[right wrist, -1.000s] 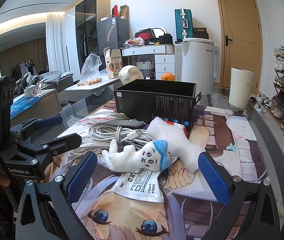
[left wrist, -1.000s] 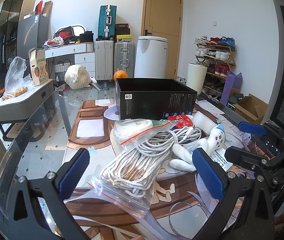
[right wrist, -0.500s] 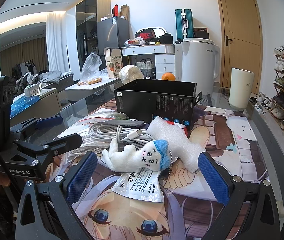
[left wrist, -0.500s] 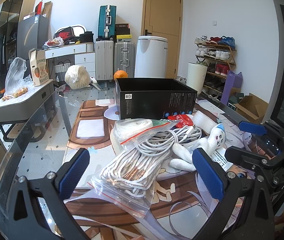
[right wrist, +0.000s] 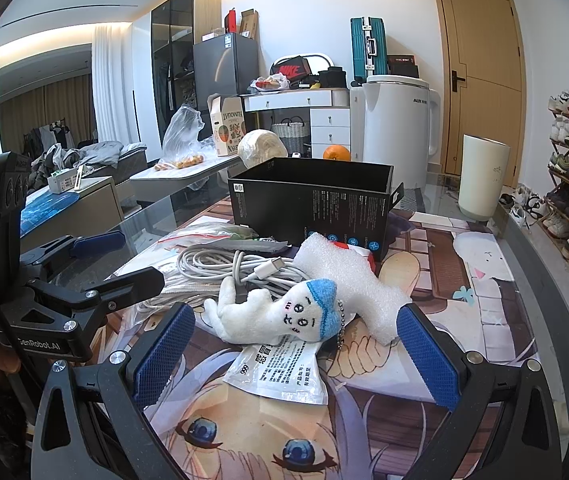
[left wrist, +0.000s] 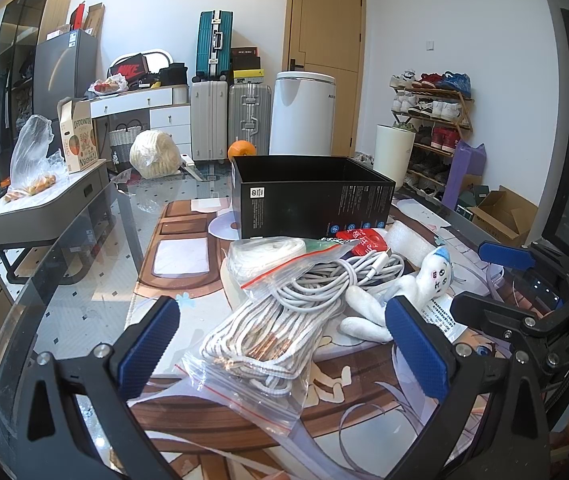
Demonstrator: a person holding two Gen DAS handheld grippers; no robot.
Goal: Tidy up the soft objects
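White plush, soft and light, is seen at the centre of the right wrist view: a small doll point(right wrist: 284, 316) with a blue cap lies on its side on the glass tabletop point(right wrist: 524, 280), resting partly on a printed sachet point(right wrist: 284, 376) and touching a foam block point(right wrist: 348, 280) behind it. The right gripper point(right wrist: 294, 354) is held just short of the doll, fingers point(right wrist: 164, 352) wide apart and empty. In the left wrist view, a bagged cord bundle point(left wrist: 260, 332) sits at centre frame between the spread, empty fingers of the left gripper point(left wrist: 282, 346), with coiled white cables point(left wrist: 348, 276) beyond it and an open black box point(left wrist: 312, 200) in the upper middle. The doll is judged compressible and best pinched across its torso; the slippery plastic bag is likely better gripped through the bundled cord.
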